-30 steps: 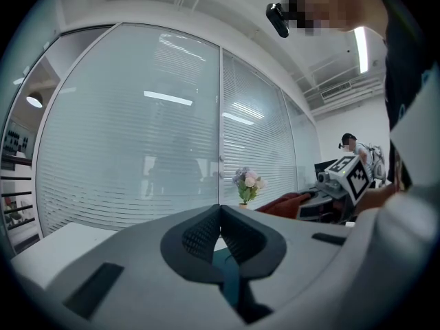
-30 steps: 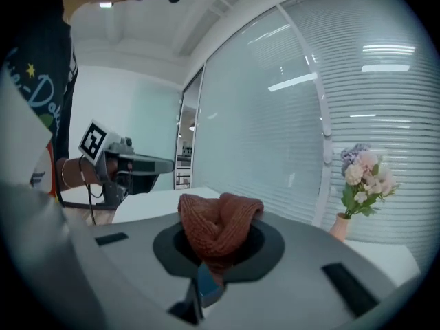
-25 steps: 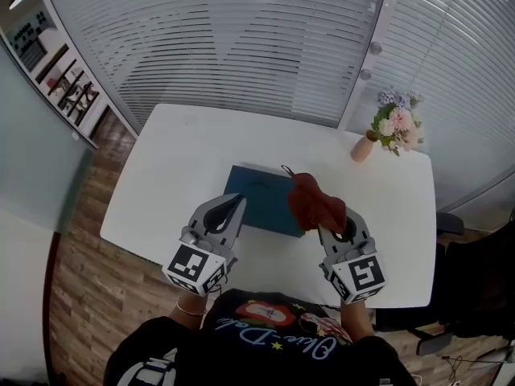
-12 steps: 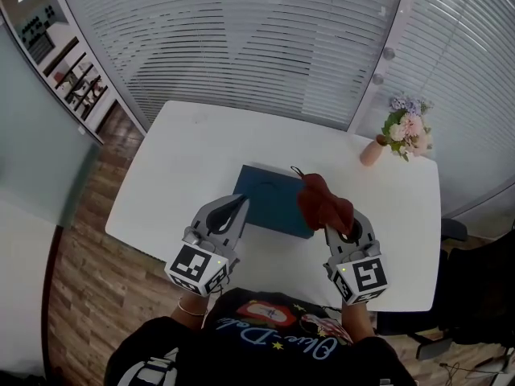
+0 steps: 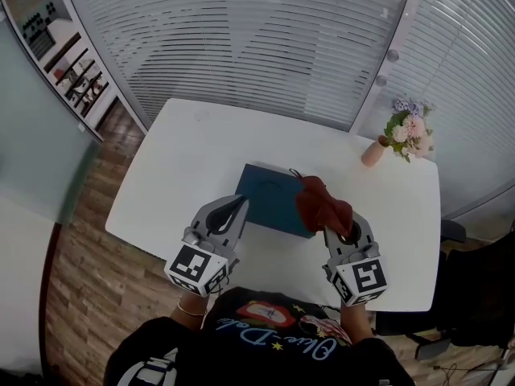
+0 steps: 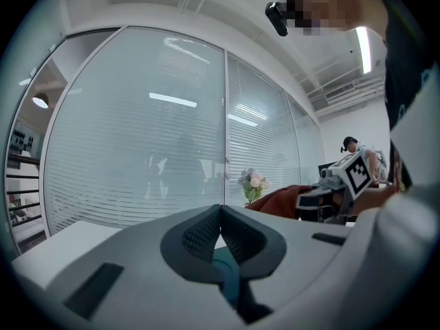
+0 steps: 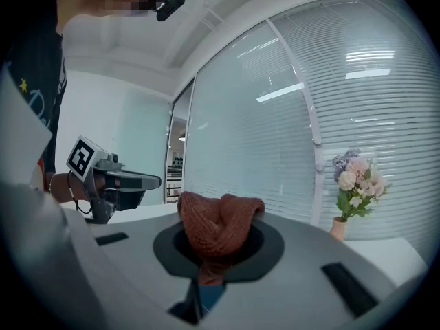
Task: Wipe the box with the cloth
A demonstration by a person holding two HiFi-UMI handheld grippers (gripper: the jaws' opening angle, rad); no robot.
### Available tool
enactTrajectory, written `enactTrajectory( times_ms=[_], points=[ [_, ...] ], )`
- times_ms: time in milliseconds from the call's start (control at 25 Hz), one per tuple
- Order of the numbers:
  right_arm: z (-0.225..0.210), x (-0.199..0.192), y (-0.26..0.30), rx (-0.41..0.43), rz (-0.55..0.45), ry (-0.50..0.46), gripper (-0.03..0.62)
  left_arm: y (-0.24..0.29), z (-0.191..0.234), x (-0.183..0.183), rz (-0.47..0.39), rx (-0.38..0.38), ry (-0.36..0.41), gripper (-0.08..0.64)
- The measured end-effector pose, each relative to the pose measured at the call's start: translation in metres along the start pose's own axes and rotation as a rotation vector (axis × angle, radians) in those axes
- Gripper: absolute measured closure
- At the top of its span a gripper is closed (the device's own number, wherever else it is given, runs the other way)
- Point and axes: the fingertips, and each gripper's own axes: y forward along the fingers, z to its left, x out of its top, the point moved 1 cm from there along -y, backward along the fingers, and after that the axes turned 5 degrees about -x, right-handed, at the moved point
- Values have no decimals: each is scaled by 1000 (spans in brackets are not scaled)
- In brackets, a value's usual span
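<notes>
A big white counter (image 5: 185,159) fills the middle of the head view. Behind it, at 12 o'clock, is a wall of glass with white blinds (image 5: 241,47).

A dark blue-green box (image 5: 269,195) lies flat near the middle of the counter. It is a bit closer to the person than to the glass.

The left gripper (image 5: 239,203) is at about 7 o'clock from the box. Its tips are right at the box's near left corner. In the left gripper view (image 6: 220,215) its fingers are shut, pressed tip to tip. A bit of the blue-green box shows just under them.

The right gripper (image 5: 325,227) is at about 4 o'clock from the box. Its fingers are shut tight on a rust-red knitted cloth (image 5: 320,203). In the right gripper view (image 7: 220,234) the cloth (image 7: 218,225) sits in a bunch on top of the fingers, and a thin part runs down between them. In the head view the cloth hangs over the right edge of the box. I cannot tell if it touches the box.

A small pink vase of flowers (image 5: 406,131) stands at about 2 o'clock, near the far right corner of the counter, well apart from the box.
</notes>
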Motion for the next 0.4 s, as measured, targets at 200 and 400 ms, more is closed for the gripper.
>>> enactTrajectory(
  times_ms=[200, 400],
  points=[
    [0, -1, -1, 8, 5, 6, 566, 0, -2, -1, 2, -2, -4, 557],
    [0, -4, -1, 15, 7, 6, 566, 1, -2, -3, 2, 2, -6, 557]
  ],
)
